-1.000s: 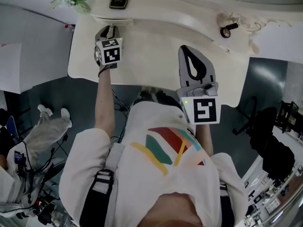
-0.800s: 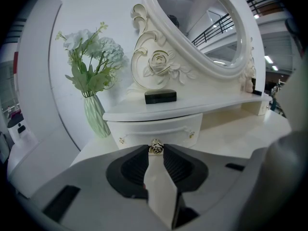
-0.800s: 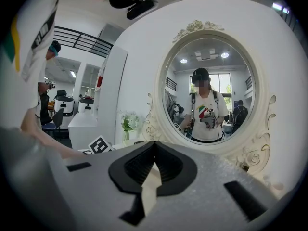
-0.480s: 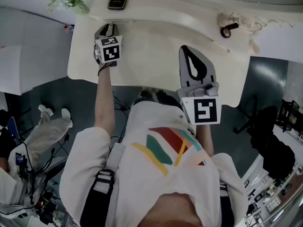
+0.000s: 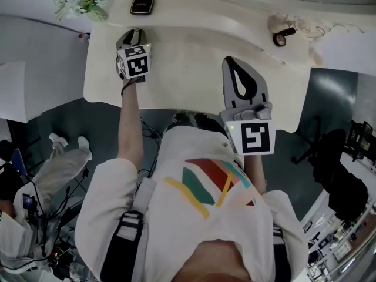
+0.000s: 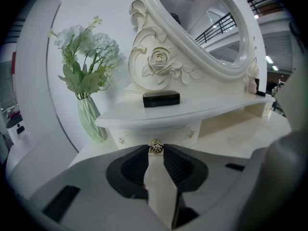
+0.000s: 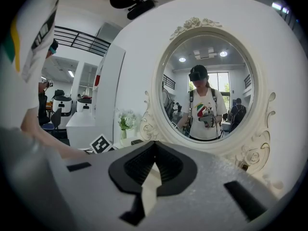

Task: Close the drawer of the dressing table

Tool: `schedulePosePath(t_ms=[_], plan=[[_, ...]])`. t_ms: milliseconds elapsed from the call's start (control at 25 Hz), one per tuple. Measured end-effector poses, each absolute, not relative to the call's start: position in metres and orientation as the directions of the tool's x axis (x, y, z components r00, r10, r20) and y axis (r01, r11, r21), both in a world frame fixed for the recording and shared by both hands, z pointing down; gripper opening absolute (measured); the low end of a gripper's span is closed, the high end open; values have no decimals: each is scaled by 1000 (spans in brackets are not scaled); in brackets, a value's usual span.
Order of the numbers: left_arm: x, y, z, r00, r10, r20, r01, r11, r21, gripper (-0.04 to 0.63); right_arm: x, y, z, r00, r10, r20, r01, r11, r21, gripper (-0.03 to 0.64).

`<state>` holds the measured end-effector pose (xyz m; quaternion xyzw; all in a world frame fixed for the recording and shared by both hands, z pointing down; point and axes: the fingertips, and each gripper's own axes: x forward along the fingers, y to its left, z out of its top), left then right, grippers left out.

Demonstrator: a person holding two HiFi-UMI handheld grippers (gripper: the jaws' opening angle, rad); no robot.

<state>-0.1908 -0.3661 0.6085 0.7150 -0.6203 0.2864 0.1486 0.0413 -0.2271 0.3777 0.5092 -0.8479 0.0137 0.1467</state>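
Risk: left gripper [image 6: 155,151], jaws half-closed onto the gold knob [image 6: 155,147], may slip off or skew the drawer [image 6: 171,134] if pushed off-line. Drawer: small, cream w/ gilt trim, under the shelf [image 6: 202,110] beside the vase [image 6: 91,121], looks nearly flush. Right gripper [image 7: 154,143]: tips together, empty.

Three cameras around one cream dressing table [image 5: 194,57].
The head camera looks steeply down on its top from above the person. The left gripper [image 6: 155,147] camera sits low and close to a small gold rose-shaped knob [image 6: 155,149]. The right gripper [image 7: 156,144] camera, further back, faces the oval white-framed mirror [image 7: 209,97] almost level. All three show the ribbed green vase of white flowers [image 6: 90,119].
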Motion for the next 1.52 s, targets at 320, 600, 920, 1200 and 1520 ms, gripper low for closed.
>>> schedulePosePath(t_ms=[320,600,920,1200,1520], plan=[[-191,-367,610,67,-805,589,-976,-177,-130,94,40,-228,378,-444,-858,259,-865,486,126,0],[-193,-365,595,60,-831,553,-980,-155,-126,94,41,-224,373,-446,-861,244,-867,483,121,0],[-195,-351,547,37,-875,483,-987,-109,-121,95,47,-219,355,-442,-877,190,-872,469,137,0],[-172,-343,460,55,-937,345,-983,-112,-146,94,59,-217,327,-423,-899,115,-880,438,184,0],[-102,-321,324,184,-979,86,-971,-194,-136,81,72,-217,288,-390,-921,17,-896,384,223,0]])
